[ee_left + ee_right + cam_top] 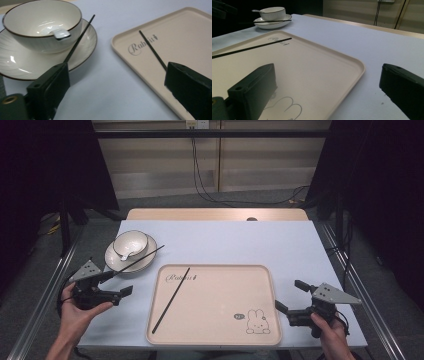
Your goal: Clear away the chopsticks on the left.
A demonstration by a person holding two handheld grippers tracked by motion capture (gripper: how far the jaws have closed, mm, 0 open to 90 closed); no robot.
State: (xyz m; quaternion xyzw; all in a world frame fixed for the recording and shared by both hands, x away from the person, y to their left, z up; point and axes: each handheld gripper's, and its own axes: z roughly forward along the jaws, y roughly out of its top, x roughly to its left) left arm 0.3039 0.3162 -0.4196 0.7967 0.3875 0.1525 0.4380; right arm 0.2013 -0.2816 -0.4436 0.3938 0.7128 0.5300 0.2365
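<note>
The left gripper (121,283) sits low at the near left of the table (260,242), held in the person's left hand (80,312), and its jaws stand wide apart with nothing pinched between them. In the left gripper view, one chopstick (79,37) runs away from just beyond the tip of the left-hand jaw, its shaft leaning across the edge of the plate (15,65); whether the jaw touches it cannot be told. Ahead of that jaw the plate carries a bowl (42,22), and a white spoon (60,33) rests inside the bowl. Between the two jaws lies bare table, and past the right-hand jaw starts the corner of the tray (120,47), with a second chopstick (152,48) lying on it over the printed word. The right gripper (290,297) is at the near right, just beside the tray's right edge, held in the right hand (332,335); its jaws are also spread wide and empty. In the right gripper view, the tray (352,62) lies under and ahead of the left-hand jaw, a rabbit drawing (287,107) right beside that jaw. Farther off, the second chopstick (252,47) lies flat on the tray, and well beyond it stand the plate (272,25), the bowl (273,12) and the first chopstick (272,21) across the plate.
</note>
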